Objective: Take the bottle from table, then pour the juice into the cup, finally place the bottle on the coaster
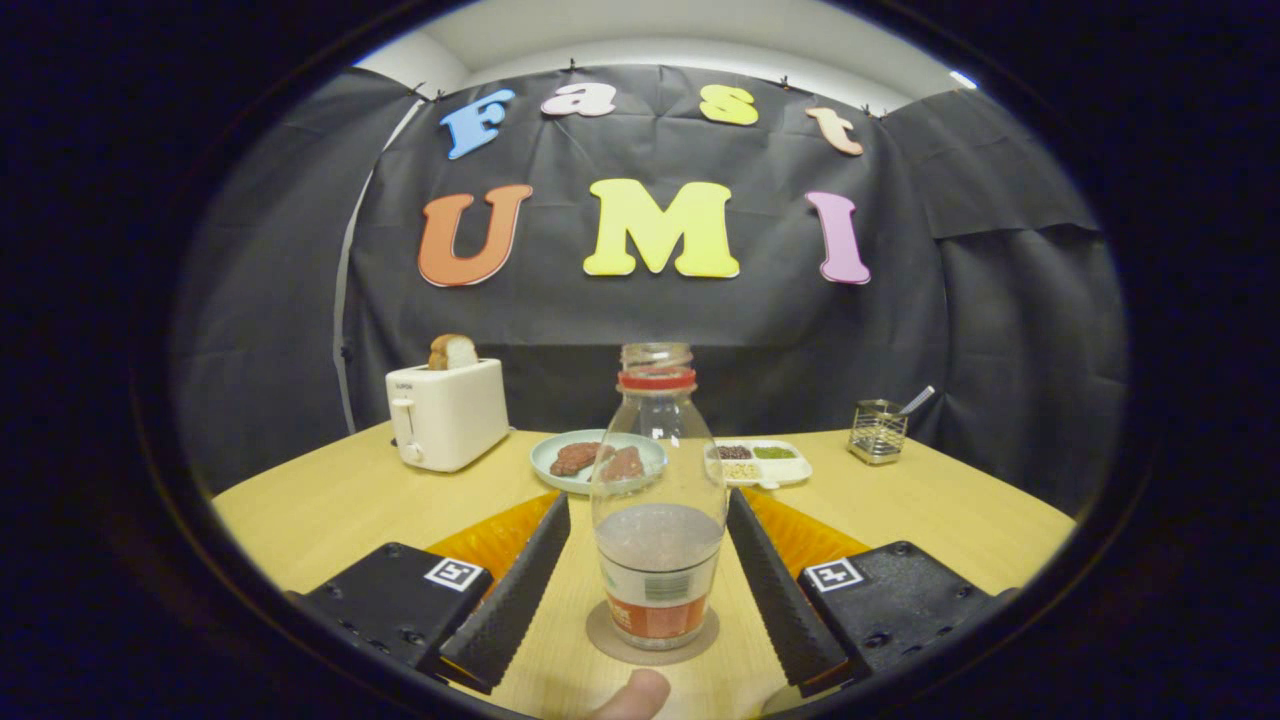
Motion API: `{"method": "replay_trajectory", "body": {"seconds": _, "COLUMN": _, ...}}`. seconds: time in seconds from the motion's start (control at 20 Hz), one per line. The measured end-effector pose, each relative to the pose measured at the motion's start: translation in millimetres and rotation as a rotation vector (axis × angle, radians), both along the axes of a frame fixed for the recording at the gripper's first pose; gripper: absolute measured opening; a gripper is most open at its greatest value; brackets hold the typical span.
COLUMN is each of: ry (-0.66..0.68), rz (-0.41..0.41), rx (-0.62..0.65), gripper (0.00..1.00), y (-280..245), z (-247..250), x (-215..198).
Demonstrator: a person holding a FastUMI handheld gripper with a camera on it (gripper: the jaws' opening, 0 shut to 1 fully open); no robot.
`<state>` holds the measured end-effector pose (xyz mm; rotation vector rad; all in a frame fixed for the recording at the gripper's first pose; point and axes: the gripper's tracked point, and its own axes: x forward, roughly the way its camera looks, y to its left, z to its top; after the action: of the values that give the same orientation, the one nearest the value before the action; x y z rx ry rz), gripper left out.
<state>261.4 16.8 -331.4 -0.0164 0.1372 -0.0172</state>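
A clear plastic bottle (657,510) with a red neck ring, no cap and an orange label stands upright on a round brown coaster (652,648). It holds a little dark juice in its lower part. My gripper (648,520) is open, and the bottle stands between the two black ridged fingers (515,590) with a gap on each side. Neither finger touches it. A fingertip of a person's hand (632,697) shows just below the coaster, close to me.
On the wooden table (330,500) beyond the bottle sit a white toaster (446,413) with a slice of bread, a pale plate (565,470) with meat pieces, a white divided tray (762,462) and a wire holder (878,432) at the back right.
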Motion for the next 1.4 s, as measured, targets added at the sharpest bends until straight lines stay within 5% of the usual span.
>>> {"method": "replay_trajectory", "body": {"seconds": 0.35, "ry": -0.064, "rz": 0.018, "rx": 0.040, "gripper": 1.00, "y": -2, "z": 69, "x": -54}}
{"method": "replay_trajectory", "body": {"seconds": 0.85, "ry": -0.156, "rz": 0.017, "rx": 0.046, "gripper": 1.00, "y": -16, "z": 174, "x": -188}}
{"method": "replay_trajectory", "body": {"seconds": 1.4, "ry": -0.059, "rz": 0.046, "rx": 0.059, "gripper": 1.00, "y": 0, "z": 182, "x": -276}}
